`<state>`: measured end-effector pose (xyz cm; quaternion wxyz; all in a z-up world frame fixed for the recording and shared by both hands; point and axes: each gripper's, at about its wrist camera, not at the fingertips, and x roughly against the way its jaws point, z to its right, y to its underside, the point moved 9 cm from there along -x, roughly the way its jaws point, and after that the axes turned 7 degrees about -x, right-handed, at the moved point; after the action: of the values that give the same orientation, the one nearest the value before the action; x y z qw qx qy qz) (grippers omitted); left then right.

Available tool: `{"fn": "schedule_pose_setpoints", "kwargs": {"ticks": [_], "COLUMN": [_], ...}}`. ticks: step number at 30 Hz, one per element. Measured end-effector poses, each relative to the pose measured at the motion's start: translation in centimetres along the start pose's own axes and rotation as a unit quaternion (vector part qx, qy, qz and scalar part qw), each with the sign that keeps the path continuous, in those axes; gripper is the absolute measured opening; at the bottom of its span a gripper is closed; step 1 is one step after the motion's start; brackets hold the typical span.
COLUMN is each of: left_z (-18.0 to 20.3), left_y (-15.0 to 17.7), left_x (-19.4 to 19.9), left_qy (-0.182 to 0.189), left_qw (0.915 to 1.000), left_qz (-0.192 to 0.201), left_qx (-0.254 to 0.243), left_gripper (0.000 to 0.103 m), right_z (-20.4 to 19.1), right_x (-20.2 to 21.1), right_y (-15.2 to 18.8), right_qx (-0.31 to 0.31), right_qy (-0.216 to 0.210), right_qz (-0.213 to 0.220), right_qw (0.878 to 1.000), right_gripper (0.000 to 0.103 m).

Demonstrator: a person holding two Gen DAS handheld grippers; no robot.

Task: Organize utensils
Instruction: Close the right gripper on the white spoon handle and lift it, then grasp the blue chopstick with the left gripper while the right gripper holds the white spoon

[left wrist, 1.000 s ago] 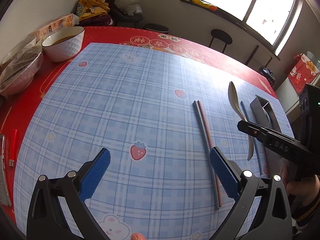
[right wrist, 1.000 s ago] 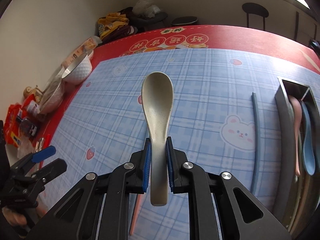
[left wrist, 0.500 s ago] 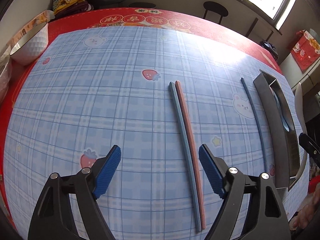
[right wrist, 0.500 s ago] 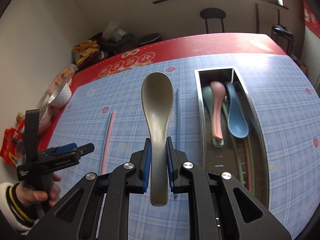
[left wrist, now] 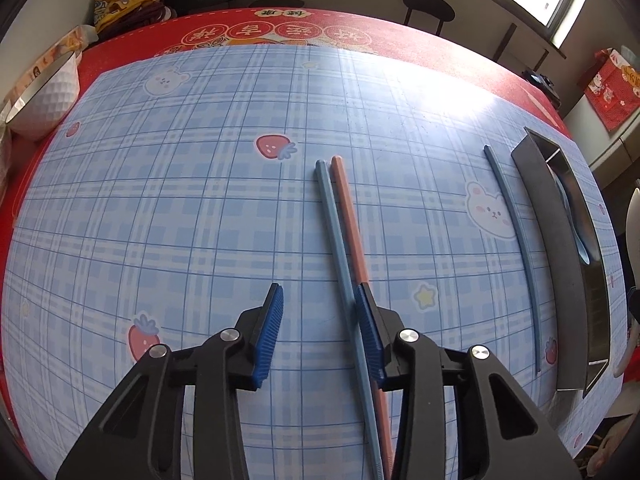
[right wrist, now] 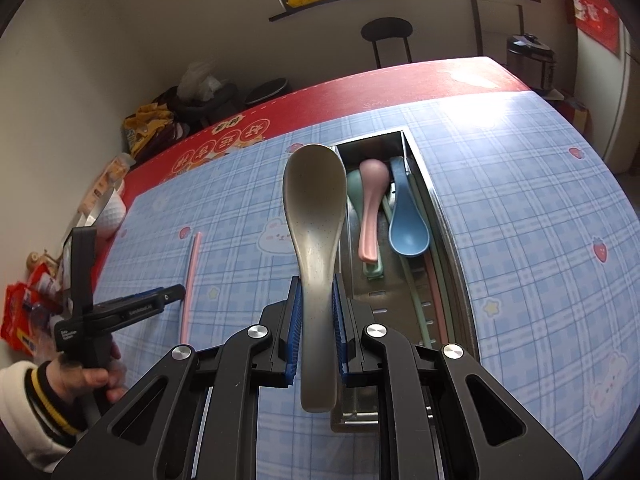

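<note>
My right gripper (right wrist: 316, 320) is shut on a grey-beige spoon (right wrist: 314, 216), held above the table beside the left wall of a steel tray (right wrist: 448, 236). The tray holds a pink spoon (right wrist: 370, 208), a blue spoon (right wrist: 408, 220), a green spoon and chopsticks. My left gripper (left wrist: 318, 328) is open and low over the cloth; its right finger (left wrist: 368, 332) lies over a light blue chopstick (left wrist: 332, 236) and a pink chopstick (left wrist: 348, 216) lying side by side. A darker blue chopstick (left wrist: 516, 236) lies next to the tray (left wrist: 560, 240).
A white bowl (left wrist: 44, 100) stands at the table's left edge, with snack packets beyond it. A stool (right wrist: 386, 36) and a rice cooker (right wrist: 530, 60) stand past the far edge. The blue checked cloth (left wrist: 180, 208) covers a red table.
My left gripper moved down toward the paired chopsticks and its jaws narrowed. My right gripper carried the spoon right, closer to the tray.
</note>
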<state>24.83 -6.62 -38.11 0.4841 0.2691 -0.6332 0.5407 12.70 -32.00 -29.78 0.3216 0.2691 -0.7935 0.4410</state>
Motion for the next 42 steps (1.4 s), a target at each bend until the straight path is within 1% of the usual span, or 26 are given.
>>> {"fn": "schedule_pose_setpoints", "kwargs": {"ticks": [3, 6, 7, 9, 12, 25, 32, 33, 34, 35, 37, 42], "left_z": [0.5, 0.9, 1.0, 1.2, 1.0, 1.7, 1.6, 1.6, 1.5, 1.4, 0.9, -0.4], "left_y": [0.0, -0.1, 0.0, 0.1, 0.1, 1.1, 1.0, 0.9, 0.9, 1.0, 1.5, 3.1], "left_x": [0.0, -0.1, -0.2, -0.3, -0.3, 0.2, 0.3, 0.3, 0.3, 0.4, 0.7, 2.3], "left_qy": [-0.008, -0.013, -0.030, -0.047, -0.045, -0.051, -0.043, -0.041, -0.039, -0.036, -0.032, -0.019], "left_qw": [0.9999, 0.9998, 0.9993, 0.9979, 0.9980, 0.9960, 0.9967, 0.9969, 0.9971, 0.9976, 0.9984, 0.9997], "left_qz": [0.003, 0.009, 0.007, 0.012, 0.015, 0.039, 0.033, 0.030, 0.026, 0.018, 0.011, 0.009], "left_qx": [-0.012, -0.013, -0.023, -0.043, -0.041, -0.062, -0.060, -0.061, -0.061, -0.057, -0.046, -0.010], "left_gripper": [0.031, 0.028, 0.024, 0.022, 0.022, 0.022, 0.022, 0.019, 0.014, 0.006, 0.006, 0.006], "right_z": [0.0, 0.2, 0.2, 0.2, 0.5, 0.6, 0.5, 0.5, 0.5, 0.5, 0.5, 1.3], "right_x": [0.1, 0.4, 0.4, 0.5, 0.6, 0.6, 0.7, 0.7, 0.8, 0.9, 1.2, 2.1], "right_y": [0.1, 0.2, 0.2, 0.3, 0.5, 0.9, 1.0, 1.0, 1.0, 0.9, 0.8, 0.6], "right_qx": [-0.004, -0.007, -0.007, -0.009, -0.012, -0.015, -0.017, -0.018, -0.018, -0.018, -0.020, -0.030], "right_qy": [0.001, 0.001, 0.001, 0.001, -0.001, -0.001, -0.006, -0.007, -0.009, -0.010, -0.013, -0.016], "right_qz": [0.001, 0.003, 0.003, 0.003, 0.001, -0.006, -0.004, -0.004, -0.003, -0.001, 0.004, 0.014], "right_qw": [1.000, 1.000, 1.000, 1.000, 1.000, 1.000, 1.000, 1.000, 1.000, 1.000, 1.000, 0.999], "right_gripper": [0.014, 0.014, 0.014, 0.014, 0.014, 0.014, 0.014, 0.014, 0.014, 0.014, 0.014, 0.014]}}
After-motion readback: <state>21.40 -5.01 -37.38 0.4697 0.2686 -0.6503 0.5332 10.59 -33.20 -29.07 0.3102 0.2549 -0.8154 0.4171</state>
